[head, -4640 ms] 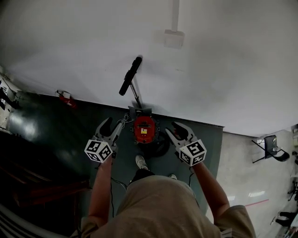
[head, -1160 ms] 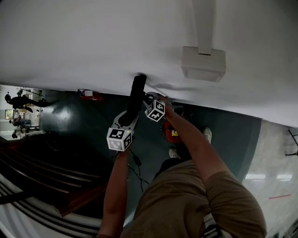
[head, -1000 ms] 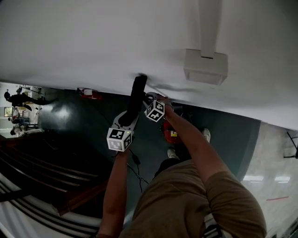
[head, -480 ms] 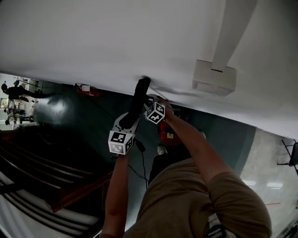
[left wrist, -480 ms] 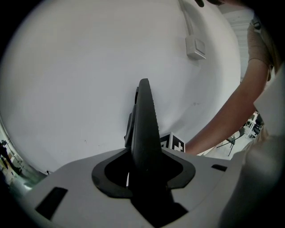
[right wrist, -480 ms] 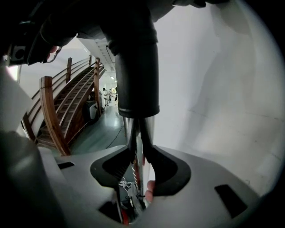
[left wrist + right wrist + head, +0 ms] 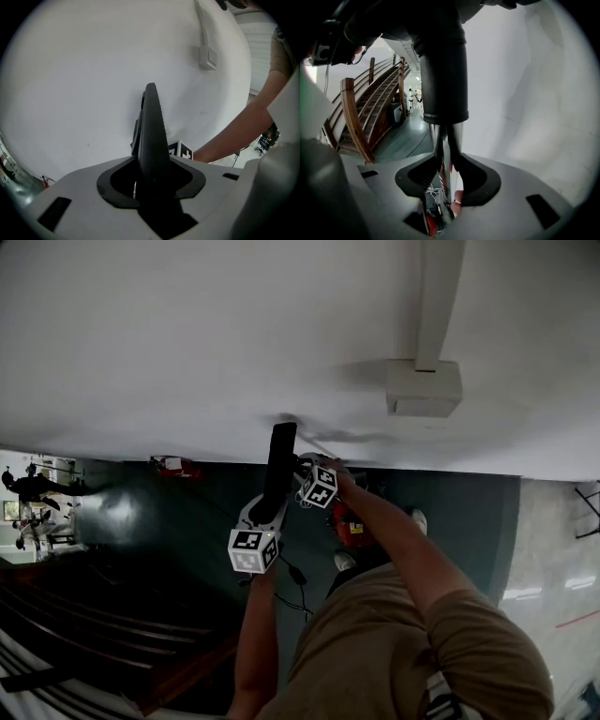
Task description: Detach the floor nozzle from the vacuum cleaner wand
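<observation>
Head view: the left hand-held gripper (image 7: 268, 504) is clamped on the black floor nozzle (image 7: 281, 451), which stands up against the white wall (image 7: 187, 334). The right hand-held gripper (image 7: 305, 470) is just beside it.

Left gripper view: its jaws press on the nozzle.

Right gripper view: its jaws are closed on the chrome wand (image 7: 434, 135), just under a black sleeve (image 7: 443, 70).

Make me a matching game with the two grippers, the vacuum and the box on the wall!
Things:
1. left gripper
2. right gripper
3. vacuum
4. box

States:
A. red, on the floor
B. shut on the shiny wand
C. white, on the wall
D. shut on the black part

Pairs: 1-D, 2-B, 3-A, 4-C.
</observation>
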Motion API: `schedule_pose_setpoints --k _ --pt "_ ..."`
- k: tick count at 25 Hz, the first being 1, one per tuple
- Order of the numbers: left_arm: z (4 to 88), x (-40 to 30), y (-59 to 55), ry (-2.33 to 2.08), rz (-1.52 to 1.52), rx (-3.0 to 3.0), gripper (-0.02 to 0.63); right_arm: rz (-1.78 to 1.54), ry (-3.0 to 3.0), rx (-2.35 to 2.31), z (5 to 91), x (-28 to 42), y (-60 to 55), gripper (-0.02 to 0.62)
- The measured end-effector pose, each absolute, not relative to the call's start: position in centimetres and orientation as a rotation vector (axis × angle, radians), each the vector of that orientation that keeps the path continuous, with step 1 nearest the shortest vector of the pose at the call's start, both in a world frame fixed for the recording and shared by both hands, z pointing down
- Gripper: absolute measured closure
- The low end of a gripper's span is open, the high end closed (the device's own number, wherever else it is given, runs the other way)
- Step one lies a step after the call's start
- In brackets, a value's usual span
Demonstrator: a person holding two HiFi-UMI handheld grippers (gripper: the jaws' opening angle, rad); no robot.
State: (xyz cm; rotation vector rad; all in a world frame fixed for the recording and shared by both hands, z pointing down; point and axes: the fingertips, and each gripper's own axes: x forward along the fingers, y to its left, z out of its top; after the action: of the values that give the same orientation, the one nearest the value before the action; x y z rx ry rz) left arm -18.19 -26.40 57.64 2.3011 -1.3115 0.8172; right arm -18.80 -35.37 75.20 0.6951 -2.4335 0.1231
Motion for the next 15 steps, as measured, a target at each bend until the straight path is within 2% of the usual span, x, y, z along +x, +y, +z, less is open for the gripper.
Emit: schedule_pose_setpoints --k 9,15 --pt "57.4 -18.6 -26.6 -1.263 0.842 2.304 0.434 0.123 -2.427 0.654 75.5 -19.2 -35.2 0.44" --pt "57.3 -20.5 -26.9 -1.243 0.654 2.251 0.434 0.096 -2.428 0.611 75.5 -20.0 -35.0 0.44"
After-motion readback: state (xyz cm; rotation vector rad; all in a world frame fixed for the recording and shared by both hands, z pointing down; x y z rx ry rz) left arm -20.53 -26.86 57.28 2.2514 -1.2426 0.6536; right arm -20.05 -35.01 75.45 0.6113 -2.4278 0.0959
